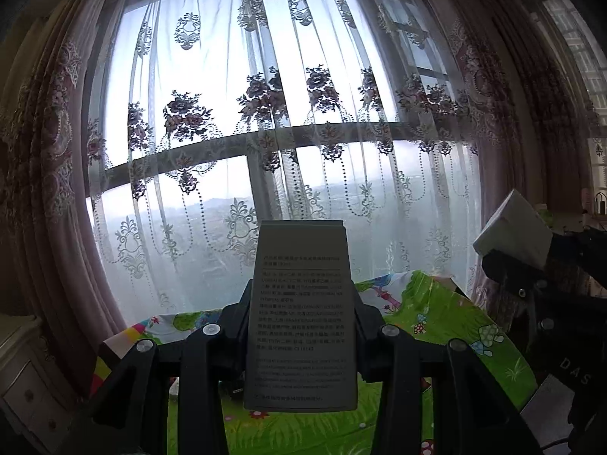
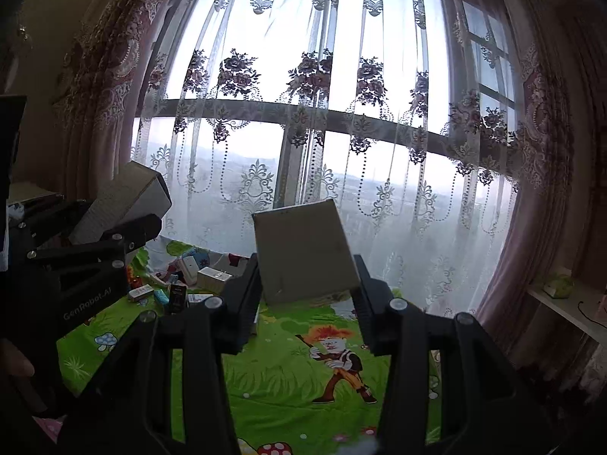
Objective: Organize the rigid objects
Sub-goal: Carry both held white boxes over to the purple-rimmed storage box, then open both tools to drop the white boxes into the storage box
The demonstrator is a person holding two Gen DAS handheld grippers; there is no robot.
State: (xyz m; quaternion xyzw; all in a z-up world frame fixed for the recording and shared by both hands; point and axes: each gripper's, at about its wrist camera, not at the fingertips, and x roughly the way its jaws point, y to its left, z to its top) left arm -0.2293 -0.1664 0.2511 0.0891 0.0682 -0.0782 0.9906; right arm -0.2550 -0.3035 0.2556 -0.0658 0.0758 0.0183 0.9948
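Left gripper (image 1: 301, 326): grasping a tall grey box (image 1: 301, 314)
Right gripper (image 2: 307, 284): grasping a flat brown box (image 2: 303, 250)
Below: green cartoon cloth (image 2: 273, 375)

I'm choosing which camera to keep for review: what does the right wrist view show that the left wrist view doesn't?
Only the right wrist view shows the pile of small boxes on the green sheet and the right gripper holding a plain box. Only the left wrist view shows the printed text on the box in the left gripper. Both show the lace curtain and window.
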